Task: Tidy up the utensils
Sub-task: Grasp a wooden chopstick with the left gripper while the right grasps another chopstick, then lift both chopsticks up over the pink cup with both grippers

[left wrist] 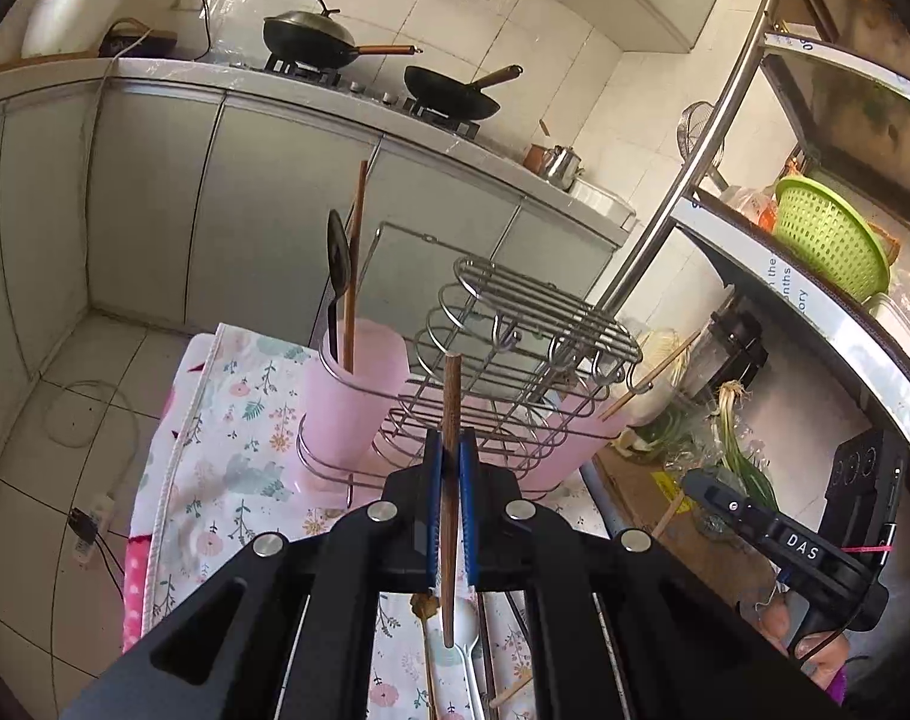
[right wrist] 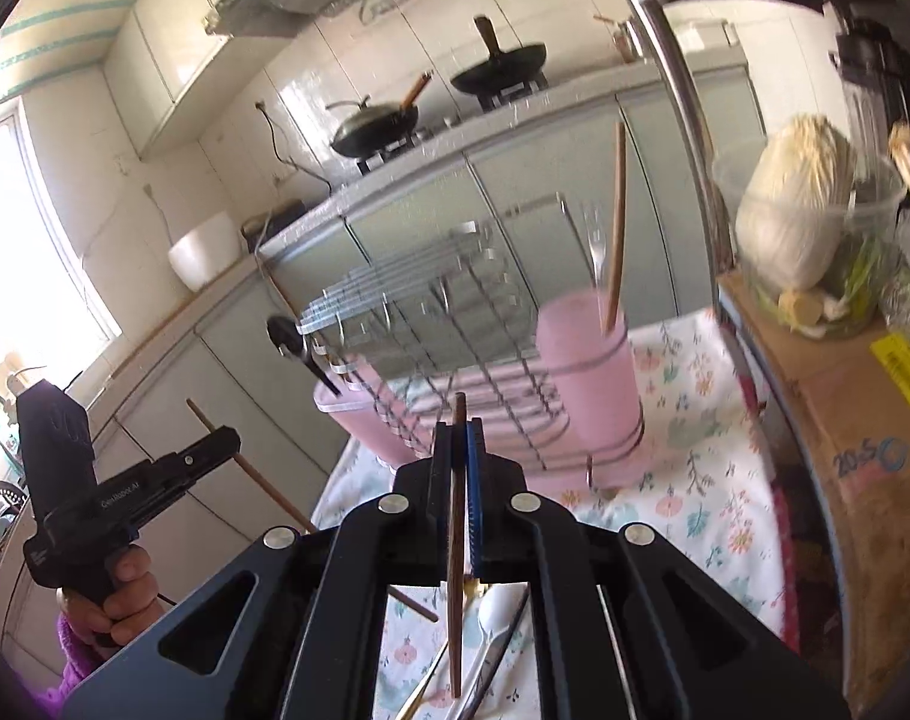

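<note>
Above the floral-clothed table (left wrist: pixel 239 420), each claw is pinching one brown chopstick: the left claw (left wrist: pixel 452 450) and right claw (right wrist: pixel 457 438) are hovering before the wire rack (left wrist: pixel 514 348) with pink cups (left wrist: pixel 359 396).

The left wrist view is taken from just behind the left gripper (left wrist: pixel 452 450), angled downward over the floral cloth (left wrist: pixel 239 420) toward the wire rack (left wrist: pixel 514 348) close ahead, with the stove counter (left wrist: pixel 311 102) seen well beyond. The right wrist view is set the same way behind the right gripper (right wrist: pixel 459 438), nearer the rack's other end. The rack, pink cups (right wrist: pixel 592 378), cloth and woks (right wrist: pixel 496 69) are shared, and each gripper is caught in the other's view.
</note>
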`<state>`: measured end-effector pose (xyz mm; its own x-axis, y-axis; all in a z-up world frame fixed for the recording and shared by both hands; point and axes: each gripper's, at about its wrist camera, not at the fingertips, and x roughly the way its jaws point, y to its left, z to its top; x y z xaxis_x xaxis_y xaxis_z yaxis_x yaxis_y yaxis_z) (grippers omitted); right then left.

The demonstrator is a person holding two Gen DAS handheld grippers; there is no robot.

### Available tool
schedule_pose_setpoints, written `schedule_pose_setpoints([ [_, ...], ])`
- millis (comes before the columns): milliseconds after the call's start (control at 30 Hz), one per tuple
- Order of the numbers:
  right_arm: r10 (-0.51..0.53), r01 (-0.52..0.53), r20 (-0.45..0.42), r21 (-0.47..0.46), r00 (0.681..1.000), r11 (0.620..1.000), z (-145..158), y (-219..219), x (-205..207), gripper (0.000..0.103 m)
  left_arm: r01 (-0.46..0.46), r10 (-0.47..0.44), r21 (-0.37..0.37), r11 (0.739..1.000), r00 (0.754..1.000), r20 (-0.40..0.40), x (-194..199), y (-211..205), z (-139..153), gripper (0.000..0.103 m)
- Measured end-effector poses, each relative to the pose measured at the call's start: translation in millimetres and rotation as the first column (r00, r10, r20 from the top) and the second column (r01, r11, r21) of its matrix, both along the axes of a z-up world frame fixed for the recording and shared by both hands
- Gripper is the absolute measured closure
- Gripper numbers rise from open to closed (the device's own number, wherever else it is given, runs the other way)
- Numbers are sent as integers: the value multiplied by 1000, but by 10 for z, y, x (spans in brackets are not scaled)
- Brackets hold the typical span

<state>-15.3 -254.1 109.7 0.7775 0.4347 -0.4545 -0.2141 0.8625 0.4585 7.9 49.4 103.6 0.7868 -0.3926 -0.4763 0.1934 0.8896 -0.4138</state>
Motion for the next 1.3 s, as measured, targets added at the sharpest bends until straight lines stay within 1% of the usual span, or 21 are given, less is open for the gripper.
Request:
schedule_pose_setpoints([
  [133, -19, 20, 69, -11, 997, 1000, 330, -86, 13, 98, -37, 36, 6, 999, 999, 40, 28, 90, 214, 98],
  [333, -64, 74, 185, -44, 981, 996, 856, -201, 81, 98, -73, 68, 36, 997, 988, 141, 56, 154, 674, 98],
  [500, -117, 142, 286, -67, 951, 988, 1266, -317, 181, 98, -97, 84, 51, 994, 974, 212, 91, 171, 1019, 98],
  [667, -175, 222, 361, -93, 916, 970, 1480, -380, 287, 98, -122, 103, 52, 991, 958, 269, 139, 199, 1269, 98],
  [700, -188, 242, 375, -103, 908, 965, 1501, -385, 309, 98, -125, 108, 48, 991, 955, 276, 159, 215, 1302, 98],
  [767, -199, 259, 385, -110, 901, 960, 1505, -398, 380, 98, -135, 118, 41, 990, 951, 287, 216, 241, 1346, 98],
  [867, -204, 261, 370, -113, 907, 959, 1451, -434, 523, 98, -151, 134, 39, 988, 948, 290, 310, 278, 1371, 98],
  [967, -206, 263, 353, -122, 913, 957, 1368, -439, 638, 98, -175, 153, 51, 983, 944, 291, 415, 292, 1348, 98],
  [1100, -206, 266, 334, -145, 920, 953, 1228, -424, 741, 98, -195, 168, 72, 978, 946, 277, 548, 284, 1242, 98],
  [1300, -204, 253, 271, -162, 941, 954, 1001, -457, 811, 98, -201, 174, 109, 973, 960, 220, 729, 251, 981, 98],
])
